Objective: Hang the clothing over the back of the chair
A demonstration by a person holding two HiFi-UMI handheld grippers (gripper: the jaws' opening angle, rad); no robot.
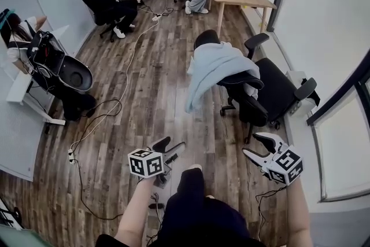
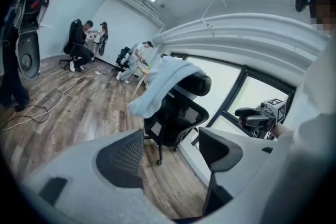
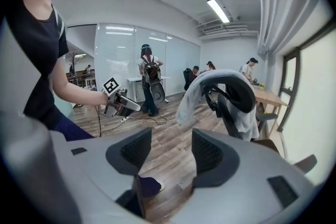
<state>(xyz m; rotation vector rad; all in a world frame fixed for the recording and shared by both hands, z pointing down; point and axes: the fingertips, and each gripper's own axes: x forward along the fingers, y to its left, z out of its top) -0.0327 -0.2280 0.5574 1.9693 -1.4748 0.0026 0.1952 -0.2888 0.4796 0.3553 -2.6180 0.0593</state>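
A black office chair (image 1: 277, 89) stands at the right on the wooden floor (image 1: 156, 84), with the pale blue clothing (image 1: 211, 69) draped over its back. Nearer, the left gripper (image 1: 172, 146) and the right gripper (image 1: 252, 144) each hold their jaws apart on nothing.

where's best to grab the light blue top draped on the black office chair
Pinch the loose hanging end of the light blue fabric garment, coming from the side away from the seat. It dangles clear of the black office chair, with both faces free to pinch; the rest lies flat over the backrest.
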